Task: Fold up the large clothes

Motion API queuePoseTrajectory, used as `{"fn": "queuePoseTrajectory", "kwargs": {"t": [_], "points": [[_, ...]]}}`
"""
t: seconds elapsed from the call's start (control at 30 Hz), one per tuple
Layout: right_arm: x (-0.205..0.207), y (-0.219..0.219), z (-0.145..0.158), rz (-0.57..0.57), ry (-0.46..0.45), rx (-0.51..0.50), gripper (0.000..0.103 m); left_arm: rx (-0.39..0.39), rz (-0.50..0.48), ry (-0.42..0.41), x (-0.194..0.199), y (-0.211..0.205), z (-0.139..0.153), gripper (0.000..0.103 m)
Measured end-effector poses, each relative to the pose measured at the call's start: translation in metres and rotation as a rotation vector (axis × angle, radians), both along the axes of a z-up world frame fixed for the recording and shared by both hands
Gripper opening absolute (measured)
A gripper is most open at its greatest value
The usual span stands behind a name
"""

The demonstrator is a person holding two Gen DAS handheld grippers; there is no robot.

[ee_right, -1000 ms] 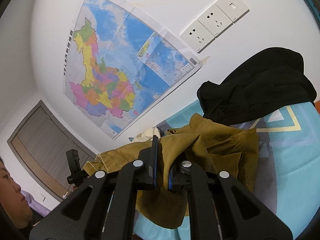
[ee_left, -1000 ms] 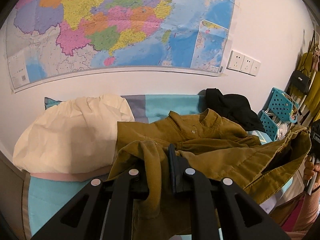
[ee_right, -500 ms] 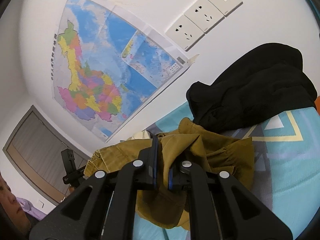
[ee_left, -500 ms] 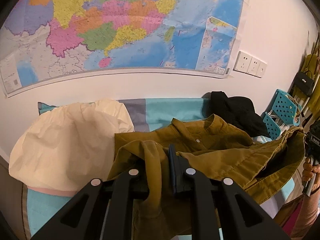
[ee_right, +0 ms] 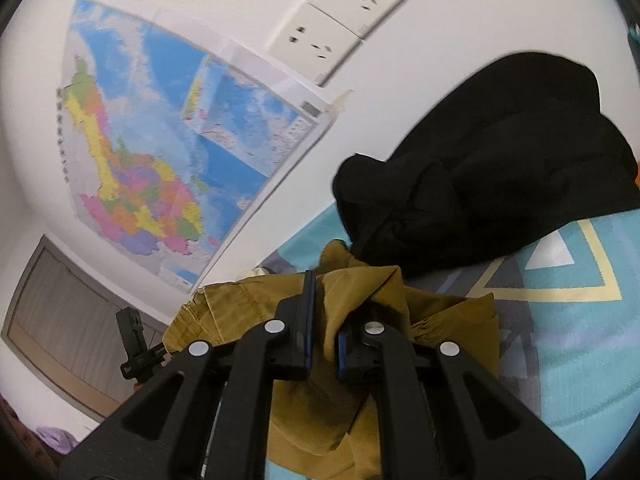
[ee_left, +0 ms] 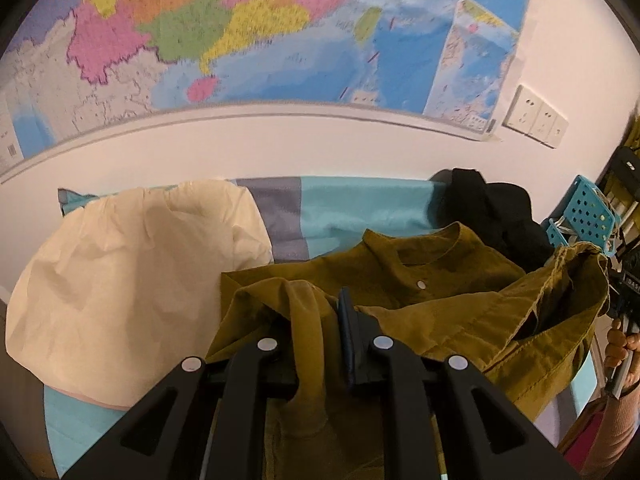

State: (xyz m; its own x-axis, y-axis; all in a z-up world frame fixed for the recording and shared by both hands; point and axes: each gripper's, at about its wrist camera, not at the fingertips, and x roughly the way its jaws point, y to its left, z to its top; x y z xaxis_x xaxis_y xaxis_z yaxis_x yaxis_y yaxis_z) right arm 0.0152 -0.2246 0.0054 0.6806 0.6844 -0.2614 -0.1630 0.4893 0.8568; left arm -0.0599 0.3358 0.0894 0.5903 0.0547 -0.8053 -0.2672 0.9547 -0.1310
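Where the shirt is: while both grippers carry its lower edge toward the wall, the mustard shirt (ee_left: pixel 432 280) lies on the teal bedspread (ee_left: pixel 360 204), collar toward the map (ee_left: pixel 240 32), its hem lifted and doubling over the chest.

Left gripper: the left gripper (ee_left: pixel 320 320) is clamped on a bunched corner of the cloth, which hangs down between the jaws; the bite looks thick and rope-like rather than flat.

Right gripper: the right gripper (ee_right: pixel 322 320) is likewise closed on a fold of the same shirt, with fabric spilling over and below the jaws.

Neighbours: a cream pillow (ee_left: pixel 132 280) sits just beside the shirt's left shoulder; a black garment (ee_right: pixel 488 168) lies touching or overlapping the collar end on the right; a blue basket (ee_left: pixel 584 216) stands beyond the bed edge.

Step in hand: I judge this a bottom-to-top fold, roughly midway.

Risk, uneven fold: the two corners are gathered differently, so the hem may land skewed or creased.

Risk, slipping: a bunched grip may shed a layer as the cloth goes taut.

Risk, snagging: laid too far forward, the hem could land on the black garment or drag against the pillow.

Risk, dragging: pulling too hard could slide the whole shirt instead of folding it.
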Motion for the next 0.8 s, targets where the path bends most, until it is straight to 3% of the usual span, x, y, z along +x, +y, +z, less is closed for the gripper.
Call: {"fn": "queuePoseTrajectory", "kwargs": {"t": [0.8], "points": [[0.069,0.016,-0.047,-0.017,0.187,-0.043,0.014,-0.010,0.078,0.182,0.062,0.022,-0.069,0.015]]}}
